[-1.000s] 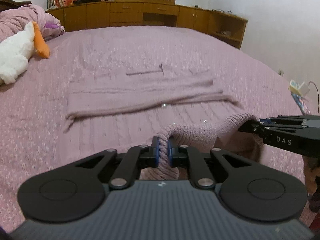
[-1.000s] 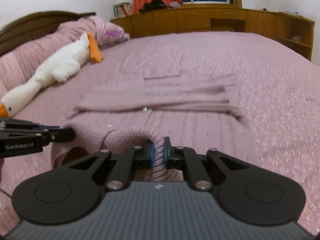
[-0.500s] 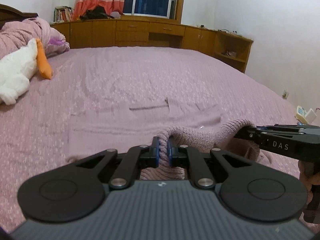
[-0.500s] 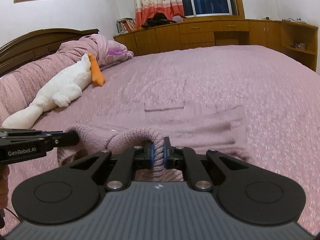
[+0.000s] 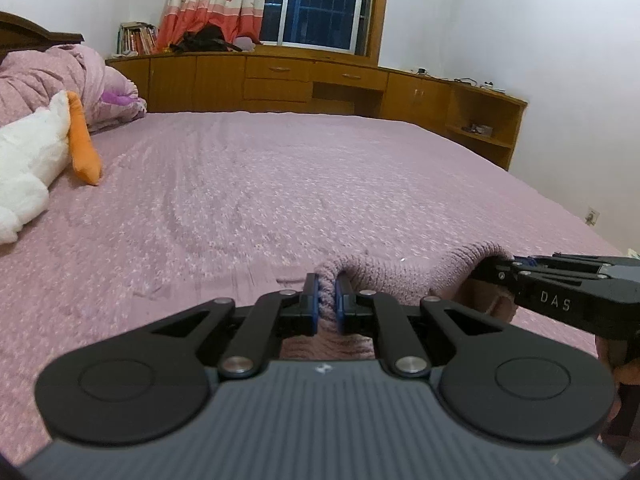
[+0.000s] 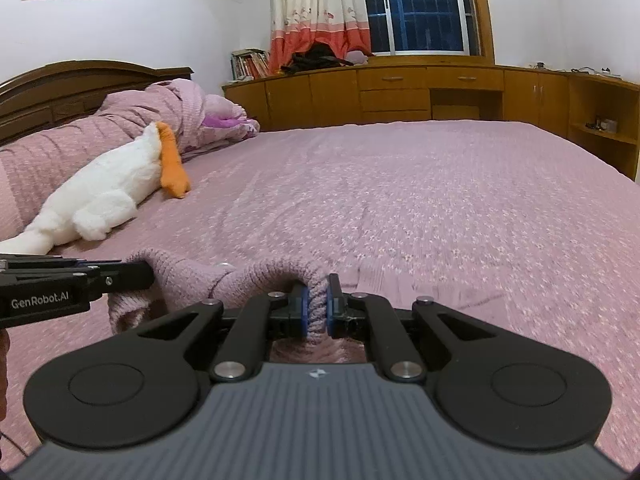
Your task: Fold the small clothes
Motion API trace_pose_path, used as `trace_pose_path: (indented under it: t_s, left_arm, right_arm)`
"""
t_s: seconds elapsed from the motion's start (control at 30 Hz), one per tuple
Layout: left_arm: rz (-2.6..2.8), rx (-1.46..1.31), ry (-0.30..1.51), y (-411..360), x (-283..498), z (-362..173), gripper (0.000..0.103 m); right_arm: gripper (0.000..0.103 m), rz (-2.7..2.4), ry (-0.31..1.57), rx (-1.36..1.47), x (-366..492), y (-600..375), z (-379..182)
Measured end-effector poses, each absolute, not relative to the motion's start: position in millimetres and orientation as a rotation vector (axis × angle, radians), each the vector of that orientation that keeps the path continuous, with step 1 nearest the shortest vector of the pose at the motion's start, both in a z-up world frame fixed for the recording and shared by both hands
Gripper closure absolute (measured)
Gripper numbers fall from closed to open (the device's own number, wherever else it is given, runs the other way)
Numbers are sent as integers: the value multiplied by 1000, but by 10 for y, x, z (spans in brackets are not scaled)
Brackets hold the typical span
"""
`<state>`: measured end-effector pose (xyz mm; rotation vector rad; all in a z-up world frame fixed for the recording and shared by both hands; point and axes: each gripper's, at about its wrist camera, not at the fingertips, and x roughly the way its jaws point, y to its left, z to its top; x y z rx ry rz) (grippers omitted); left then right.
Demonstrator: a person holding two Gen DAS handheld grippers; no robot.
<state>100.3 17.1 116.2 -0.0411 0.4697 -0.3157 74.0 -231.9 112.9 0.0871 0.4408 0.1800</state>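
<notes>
A mauve knitted sweater's ribbed hem point(image 5: 400, 270) hangs stretched between both grippers above the pink bedspread point(image 5: 280, 184). My left gripper point(image 5: 327, 292) is shut on one end of that hem; the right gripper point(image 5: 504, 270) comes in from the right edge, pinching the other end. In the right wrist view the right gripper point(image 6: 318, 300) is shut on the sweater hem point(image 6: 256, 276), and the left gripper point(image 6: 150, 274) holds it at the left. The rest of the sweater lies hidden beneath the gripper bodies.
A white plush goose with orange feet point(image 6: 108, 196) lies at the left beside a heaped pink quilt point(image 6: 168, 108) and the dark headboard point(image 6: 60, 84). Wooden cabinets point(image 5: 320, 84) run under the window beyond the bed. A hand point(image 5: 624, 360) shows at the right edge.
Both grippers have carried the hem forward and slightly up over the bed. The folded sleeves and sweater body seen ahead earlier have slipped out of view beneath the grippers.
</notes>
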Motion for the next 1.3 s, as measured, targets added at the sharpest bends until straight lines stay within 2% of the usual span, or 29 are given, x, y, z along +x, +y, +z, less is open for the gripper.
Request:
trace_pose_path:
  t_s: [0.47, 0.77, 0.83, 0.93, 1.0, 1.3]
  left_arm:
    - [-246, -46, 647, 97, 2018, 248, 92]
    - [-243, -15, 648, 46, 1994, 229, 88]
    - [-252, -3, 648, 56, 1955, 299, 85]
    - [-247, 15, 636, 104, 1859, 418, 72]
    - [-245, 25, 618, 152, 1767, 502, 66]
    - [-274, 14, 626, 275, 1377, 647, 66]
  right_arm:
    - [94, 117, 616, 50, 1908, -2260, 221]
    - [92, 118, 639, 57, 2013, -2244, 28]
    - [78, 136, 638, 89, 1956, -2300, 90]
    - [61, 144, 617, 111, 1832, -2352, 225]
    - [56, 150, 597, 100, 1717, -2386, 317]
    - [50, 182, 572, 83, 1137, -2481, 521]
